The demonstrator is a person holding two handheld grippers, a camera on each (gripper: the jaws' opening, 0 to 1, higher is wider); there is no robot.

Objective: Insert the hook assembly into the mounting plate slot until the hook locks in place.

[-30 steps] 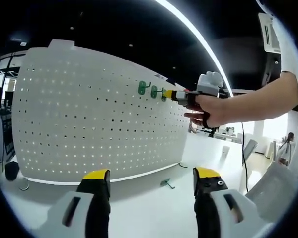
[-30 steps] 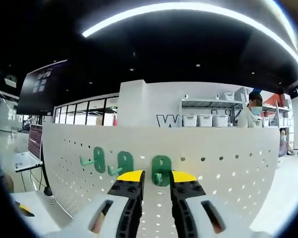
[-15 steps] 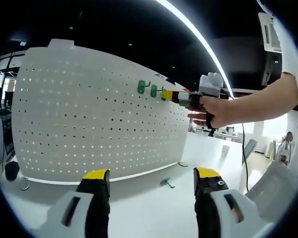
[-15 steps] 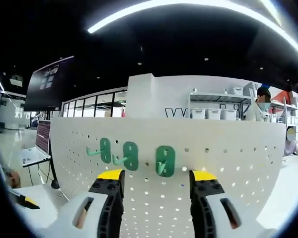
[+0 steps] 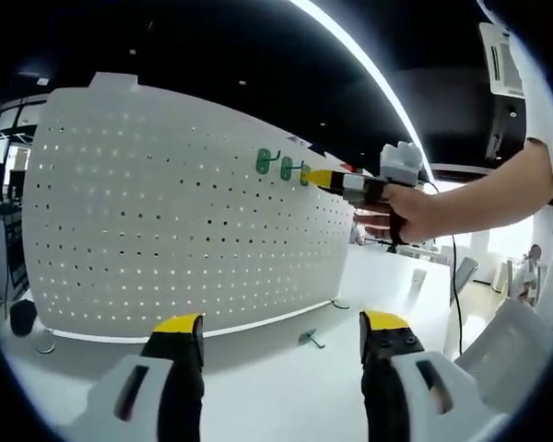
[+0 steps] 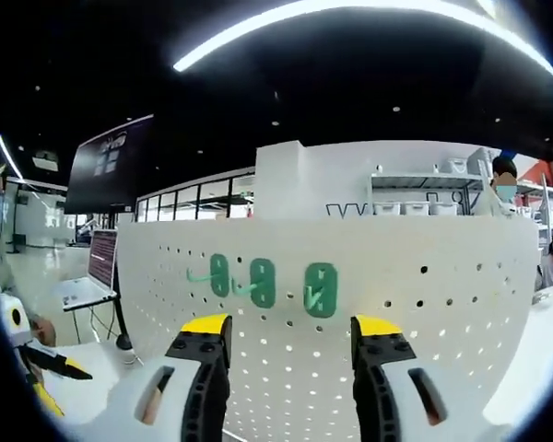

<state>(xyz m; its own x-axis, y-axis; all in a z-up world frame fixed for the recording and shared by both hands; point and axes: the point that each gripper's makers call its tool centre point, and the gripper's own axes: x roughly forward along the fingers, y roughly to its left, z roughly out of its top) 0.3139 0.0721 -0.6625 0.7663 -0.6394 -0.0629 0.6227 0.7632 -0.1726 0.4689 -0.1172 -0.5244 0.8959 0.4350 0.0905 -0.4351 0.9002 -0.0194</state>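
Hooks first: three green ones sit in a row on the white pegboard [image 6: 369,304], and in the right gripper view the nearest hook [image 6: 320,289] stands just above and between my right gripper's [image 6: 290,333] jaws, which are spread wide with nothing held. The middle hook [image 6: 262,282] and the far hook [image 6: 217,274] hang to its left on the same row of holes. All three look seated flat against the board; whether the nearest has truly locked I cannot tell from here, though it hangs on its own with my jaws off it, so I judge that insertion done.

My left gripper [image 5: 281,333] hangs low over the white table [image 5: 258,387], jaws wide apart and holding nothing. From that side I see my right hand [image 5: 401,207] on the right gripper's handle, its yellow tips beside the hooks high on the board.

One more green hook [image 5: 308,340] lies loose on the table near the board's foot, between my left jaws and the panel. If it belongs on the board too, that pick-up and insertion is what remains; otherwise the job reads as close to finished.
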